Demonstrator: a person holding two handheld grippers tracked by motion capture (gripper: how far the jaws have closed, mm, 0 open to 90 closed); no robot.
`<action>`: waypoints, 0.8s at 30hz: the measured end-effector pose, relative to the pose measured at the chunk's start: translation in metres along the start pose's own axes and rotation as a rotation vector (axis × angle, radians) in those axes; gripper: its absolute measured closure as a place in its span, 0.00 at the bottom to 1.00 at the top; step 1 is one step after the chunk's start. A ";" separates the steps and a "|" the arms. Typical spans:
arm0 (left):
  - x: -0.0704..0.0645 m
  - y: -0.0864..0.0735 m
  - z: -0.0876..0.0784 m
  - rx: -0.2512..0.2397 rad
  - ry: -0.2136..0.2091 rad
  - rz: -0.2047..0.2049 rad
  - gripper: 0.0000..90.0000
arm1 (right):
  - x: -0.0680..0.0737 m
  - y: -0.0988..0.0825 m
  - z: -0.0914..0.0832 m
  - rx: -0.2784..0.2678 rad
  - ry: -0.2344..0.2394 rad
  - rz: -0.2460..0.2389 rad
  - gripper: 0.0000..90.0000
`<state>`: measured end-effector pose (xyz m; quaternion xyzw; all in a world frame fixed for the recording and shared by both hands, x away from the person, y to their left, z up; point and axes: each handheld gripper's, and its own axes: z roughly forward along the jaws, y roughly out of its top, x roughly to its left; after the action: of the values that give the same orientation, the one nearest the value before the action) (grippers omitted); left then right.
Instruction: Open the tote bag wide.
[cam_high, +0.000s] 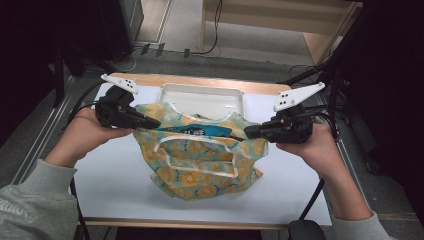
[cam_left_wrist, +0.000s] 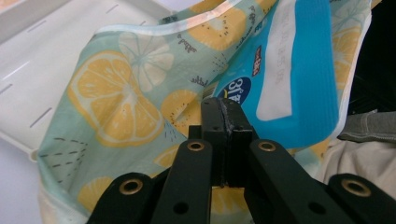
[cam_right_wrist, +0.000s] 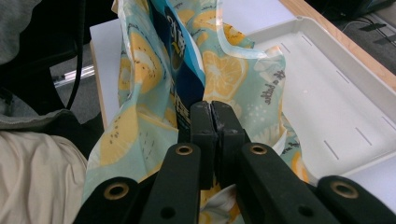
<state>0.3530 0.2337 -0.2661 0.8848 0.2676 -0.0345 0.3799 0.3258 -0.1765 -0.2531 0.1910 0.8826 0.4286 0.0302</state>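
White desk (cam_high: 115, 185), flat top with a wooden edge at front and back; carries every item listed below.

Tray (cam_high: 202, 97), white plastic, shallow with a raised rim, set at the far middle of the desk. Its near edge lies behind the bag.

Bag (cam_high: 200, 165), thin plastic, pale green printed with yellow lemon and orange slices, white handle straps. It is held stretched between the two claws in front of the tray, its mouth pulled wide across the top; the lower part sags onto the desk towards the person.

Packet (cam_high: 197, 131), blue with white lettering, lying across the open mouth of the bag between the two claws. In the left gripper view (cam_left_wrist: 299, 70) it shows just beyond the claw tips, against the bag's inner wall.

Left claw (cam_high: 154, 122), black, held level in the person's left hand, jaws pressed together on the bag's left rim (cam_left_wrist: 223, 116).

Right claw (cam_high: 249, 132), black, held level in the right hand, jaws clamped on the bag's right rim (cam_right_wrist: 212, 119).
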 end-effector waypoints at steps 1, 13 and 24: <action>0.000 -0.001 0.001 -0.002 0.003 -0.001 1.00 | 0.000 -0.001 0.001 -0.001 0.001 0.005 0.99; 0.001 -0.018 0.009 -0.037 -0.007 -0.033 1.00 | -0.006 -0.017 0.010 -0.016 0.002 0.026 0.99; 0.005 -0.030 0.017 -0.043 -0.015 -0.069 1.00 | -0.013 -0.029 0.025 -0.028 -0.005 0.053 0.99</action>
<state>0.3441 0.2414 -0.2992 0.8664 0.2956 -0.0486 0.3995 0.3342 -0.1789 -0.2927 0.2148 0.8710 0.4412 0.0235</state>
